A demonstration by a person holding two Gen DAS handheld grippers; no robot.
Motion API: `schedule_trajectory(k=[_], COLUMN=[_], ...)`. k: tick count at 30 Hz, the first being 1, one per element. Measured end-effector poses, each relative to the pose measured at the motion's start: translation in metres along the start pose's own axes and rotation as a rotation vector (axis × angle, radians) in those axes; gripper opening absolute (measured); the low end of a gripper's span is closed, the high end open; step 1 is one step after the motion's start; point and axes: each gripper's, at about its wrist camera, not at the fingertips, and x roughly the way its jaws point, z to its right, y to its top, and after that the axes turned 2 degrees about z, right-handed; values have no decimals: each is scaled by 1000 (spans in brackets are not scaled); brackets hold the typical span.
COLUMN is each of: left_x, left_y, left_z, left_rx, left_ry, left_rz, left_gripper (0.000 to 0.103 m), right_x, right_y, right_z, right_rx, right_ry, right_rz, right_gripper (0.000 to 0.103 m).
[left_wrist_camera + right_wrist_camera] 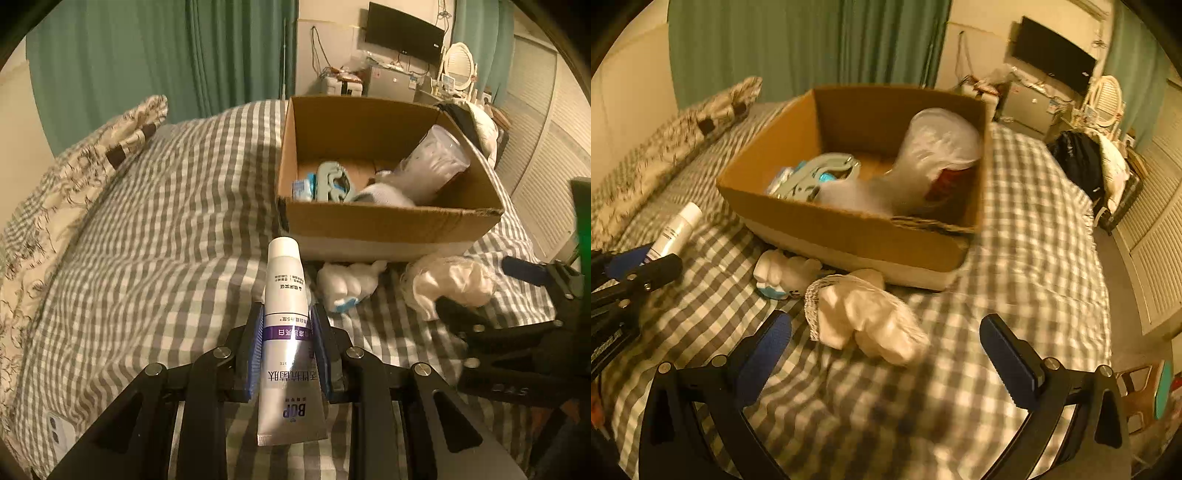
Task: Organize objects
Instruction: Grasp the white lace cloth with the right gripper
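Two blue pads of the left gripper are being pressed against a white toothpaste tube in the left wrist view, the jaws nearly closed on its sides. The tube is being held lengthwise between them, cap pointing far, toward the cardboard box, and crimped end near the camera. The box is being seen on the grey checked bedspread, far and right of the tube. Inside it, a clear plastic cup is lying tilted against the right wall, with a pale blue object at the left. Just near of the box, a small white and blue bundle and a white glove are lying on the bedspread. At the right edge, the right gripper is being seen beside the glove.

In the right wrist view, the right gripper is being held wide open, with nothing gripped; the white glove is lying between its fingers and slightly beyond them. The box is sitting farther off, and the bundle is touching its near wall. At the left, the toothpaste tube is being held by the left gripper.
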Motion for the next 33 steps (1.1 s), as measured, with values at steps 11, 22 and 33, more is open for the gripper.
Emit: schedule_trajectory(k=[11,22,33], left_x=[12,0,-34], left_y=[-10,-17,-19], left_z=[0,-6,-4], left_rx=[-7,-21,-22], left_ry=[-42,-68,-113], left_rz=[-37,-40,-12], left_gripper=[25,25,25], right_x=[35,9,-55], right_y=[-4,-12,-17], right_z=[-7,-8,-8], right_rx=[-21,15,38], right_ry=[2,28,48], right_rz=[-111,-42,64], right_gripper=[66,16,16])
